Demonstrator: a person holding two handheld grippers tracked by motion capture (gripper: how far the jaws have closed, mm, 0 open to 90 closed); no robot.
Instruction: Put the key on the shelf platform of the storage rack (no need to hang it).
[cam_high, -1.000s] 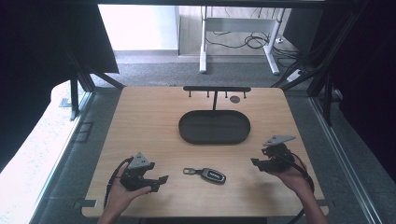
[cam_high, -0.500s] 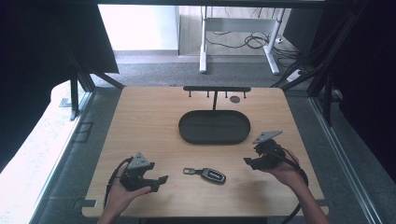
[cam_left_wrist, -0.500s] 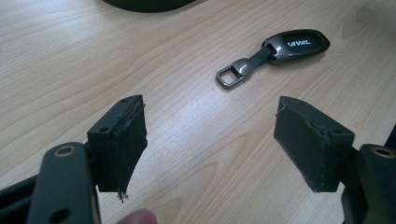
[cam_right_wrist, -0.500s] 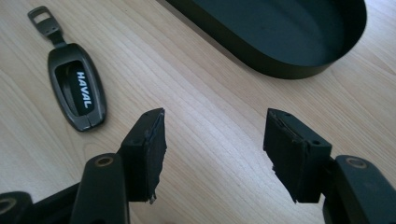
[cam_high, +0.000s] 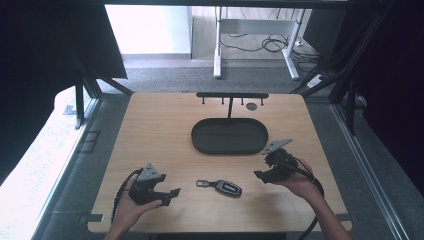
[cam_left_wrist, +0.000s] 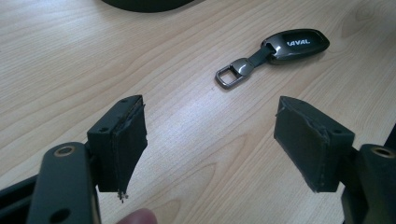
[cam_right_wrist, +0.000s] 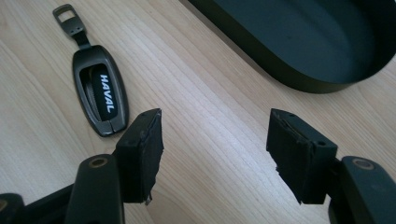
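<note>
- Two grippers, both empty: left gripper jaws wide; right gripper jaws apart, just been opening, nothing between them.
- Key fob flat on table, between them, near tray.
- Risk: fob lies thin and flat; a steep or off-centre pinch could skid it or scrape the wood.
- Risk: grabbing the ring lets the body swing.

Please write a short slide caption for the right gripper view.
Open right gripper above the table, between car key and dark oval tray.
</note>
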